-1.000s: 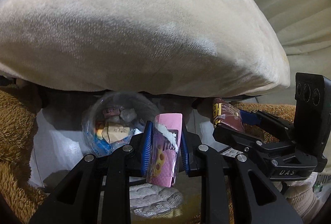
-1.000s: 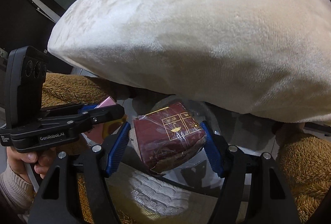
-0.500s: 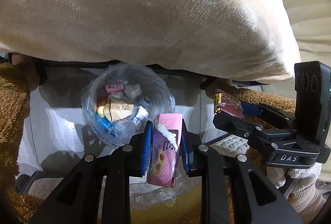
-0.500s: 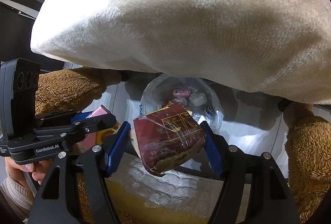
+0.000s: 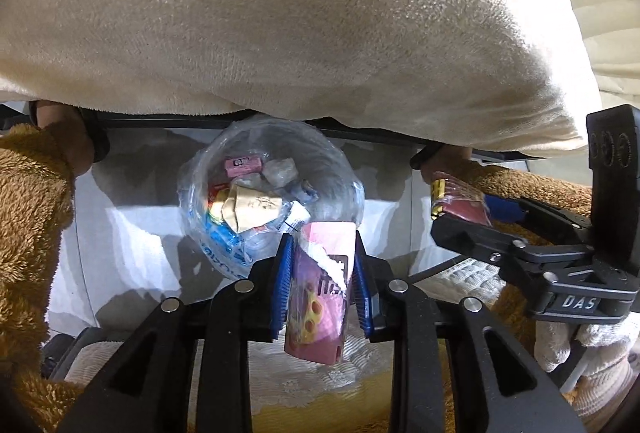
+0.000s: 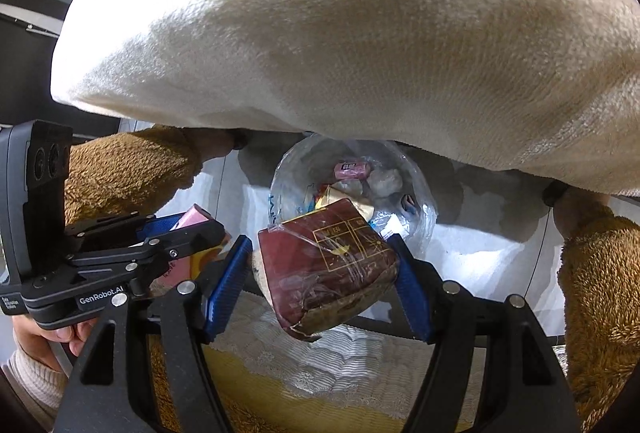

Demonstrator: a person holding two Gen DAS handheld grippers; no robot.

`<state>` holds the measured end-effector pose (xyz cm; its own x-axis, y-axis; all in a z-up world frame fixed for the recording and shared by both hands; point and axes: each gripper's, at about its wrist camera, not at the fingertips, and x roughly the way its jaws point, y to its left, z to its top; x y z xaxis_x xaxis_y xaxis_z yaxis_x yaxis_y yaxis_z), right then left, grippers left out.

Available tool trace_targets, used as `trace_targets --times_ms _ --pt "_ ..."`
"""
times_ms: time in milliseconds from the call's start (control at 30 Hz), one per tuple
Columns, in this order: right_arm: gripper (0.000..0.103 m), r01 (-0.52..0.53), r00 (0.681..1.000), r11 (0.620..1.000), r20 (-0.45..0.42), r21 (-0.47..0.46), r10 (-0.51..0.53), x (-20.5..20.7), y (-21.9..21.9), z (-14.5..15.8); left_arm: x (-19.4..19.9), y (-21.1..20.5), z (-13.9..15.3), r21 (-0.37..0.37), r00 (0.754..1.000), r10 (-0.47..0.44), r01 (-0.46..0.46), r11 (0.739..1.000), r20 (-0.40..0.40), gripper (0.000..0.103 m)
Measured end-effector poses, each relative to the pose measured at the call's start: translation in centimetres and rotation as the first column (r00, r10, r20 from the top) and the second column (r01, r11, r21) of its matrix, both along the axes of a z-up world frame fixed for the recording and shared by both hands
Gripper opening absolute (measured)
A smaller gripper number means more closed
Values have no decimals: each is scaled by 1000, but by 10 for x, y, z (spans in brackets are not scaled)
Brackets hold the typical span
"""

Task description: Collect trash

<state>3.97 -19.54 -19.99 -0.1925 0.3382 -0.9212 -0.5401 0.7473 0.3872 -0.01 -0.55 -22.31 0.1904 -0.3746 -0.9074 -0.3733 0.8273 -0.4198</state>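
Note:
My left gripper [image 5: 322,267] is shut on a pink snack wrapper [image 5: 320,293], held upright above and just before a clear plastic trash bag [image 5: 272,193] on the pale floor, with several wrappers inside. My right gripper [image 6: 324,269] is shut on a dark red snack packet [image 6: 324,265], held over the near rim of the same bag [image 6: 352,181]. The right gripper also shows at the right of the left wrist view [image 5: 460,209], and the left gripper at the left of the right wrist view [image 6: 188,233].
A large cream plush cushion [image 5: 300,13] overhangs the bag from above and hides its far rim. Brown fleece sleeves [image 5: 28,213] flank both sides. A white lace cloth over yellow fabric [image 6: 320,361] lies below the grippers.
Both grippers have tilted down and moved forward. The trash bag, half hidden under the cushion before, now shows almost whole beneath the held wrappers.

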Motion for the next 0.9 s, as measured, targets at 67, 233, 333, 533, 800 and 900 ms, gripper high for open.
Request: trace_targets --times_ms 67,233,333,533,800,900 --pt "80 10 1000 1000 1 6 -10 1 -2 2 1 0 -3 0 1000 -6 6 1000 -23 58" --pt "80 31 999 999 15 7 -31 5 -5 6 0 4 0 23 1000 7 -6 1000 -13 61" --pt "80 30 999 999 22 15 -30 6 -5 9 0 5 1 31 1000 6 -6 1000 -17 61" --pt "80 20 997 999 67 46 -23 6 -4 22 1 5 7 51 1000 2 -2 999 -7 61" --pt "80 7 993 997 119 76 -16 10 -10 34 2 8 22 112 999 3 -9 994 51 61" --pt "80 -11 989 995 148 101 -4 9 -11 42 3 6 29 129 997 -15 5 992 77 61"
